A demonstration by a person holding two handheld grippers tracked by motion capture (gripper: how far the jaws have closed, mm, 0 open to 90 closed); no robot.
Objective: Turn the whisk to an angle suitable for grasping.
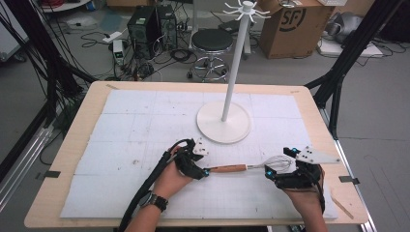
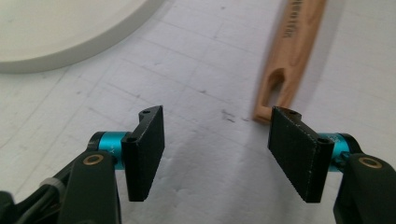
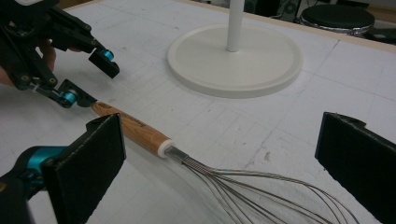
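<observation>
A whisk with a wooden handle and a wire head lies on the white mat, handle pointing left. My left gripper is open at the handle's end. In the left gripper view the slotted handle end touches the tip of the right jaw, and nothing sits in the gap of the left gripper. My right gripper is open wide, with the wire head low between its jaws. The handle runs away toward the left gripper.
A white stand with a round base, a tall pole and hooks at the top stands behind the whisk. A thin wooden stick lies at the table's front right. Beyond the table are a stool, a cardboard box and floor cables.
</observation>
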